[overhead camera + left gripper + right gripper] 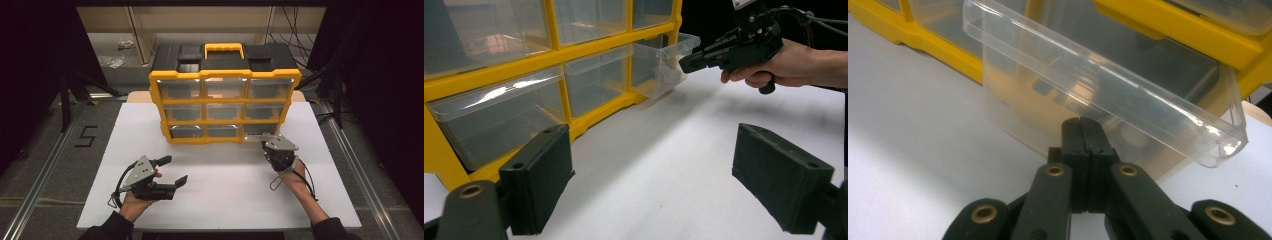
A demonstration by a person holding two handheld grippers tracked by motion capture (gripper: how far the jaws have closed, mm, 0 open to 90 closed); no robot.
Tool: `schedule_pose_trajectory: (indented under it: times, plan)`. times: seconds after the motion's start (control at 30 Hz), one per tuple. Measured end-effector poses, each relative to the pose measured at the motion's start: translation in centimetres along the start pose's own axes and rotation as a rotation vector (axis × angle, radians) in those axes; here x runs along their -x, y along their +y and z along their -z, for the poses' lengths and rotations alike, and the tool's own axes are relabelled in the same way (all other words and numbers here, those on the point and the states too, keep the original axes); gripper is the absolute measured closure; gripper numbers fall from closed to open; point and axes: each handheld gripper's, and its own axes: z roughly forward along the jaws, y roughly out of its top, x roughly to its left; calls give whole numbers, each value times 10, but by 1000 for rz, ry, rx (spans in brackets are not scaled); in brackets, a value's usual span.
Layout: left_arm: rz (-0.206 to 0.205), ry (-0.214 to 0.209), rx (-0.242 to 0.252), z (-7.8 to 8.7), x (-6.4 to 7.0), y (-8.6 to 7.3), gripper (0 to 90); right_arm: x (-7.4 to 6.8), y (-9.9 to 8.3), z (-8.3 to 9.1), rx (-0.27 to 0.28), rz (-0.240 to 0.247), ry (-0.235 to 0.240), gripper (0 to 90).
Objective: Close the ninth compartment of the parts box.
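Drawer (1108,95) against closed right tongs (1083,131).

High view: looks forward and down from above the person's side, taking in the whole white surface (215,200) and the yellow drawer cabinet (225,107) at its far end.
Left gripper view: sits low over the surface, facing the cabinet's bottom row at an angle; farther off it catches the right gripper (694,61).
Right gripper view: pressed close against the pulled-out clear drawer (1108,95), looking slightly down.
Shared: all three views include that bottom right drawer.
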Motion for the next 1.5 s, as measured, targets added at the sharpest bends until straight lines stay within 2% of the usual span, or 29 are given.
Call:
schedule_pose_trajectory:
  times: [1.5]
  plan:
    - [2, 5, -2, 0, 0, 0, 157, 1, 7, -17, 13, 31, -44, 900]
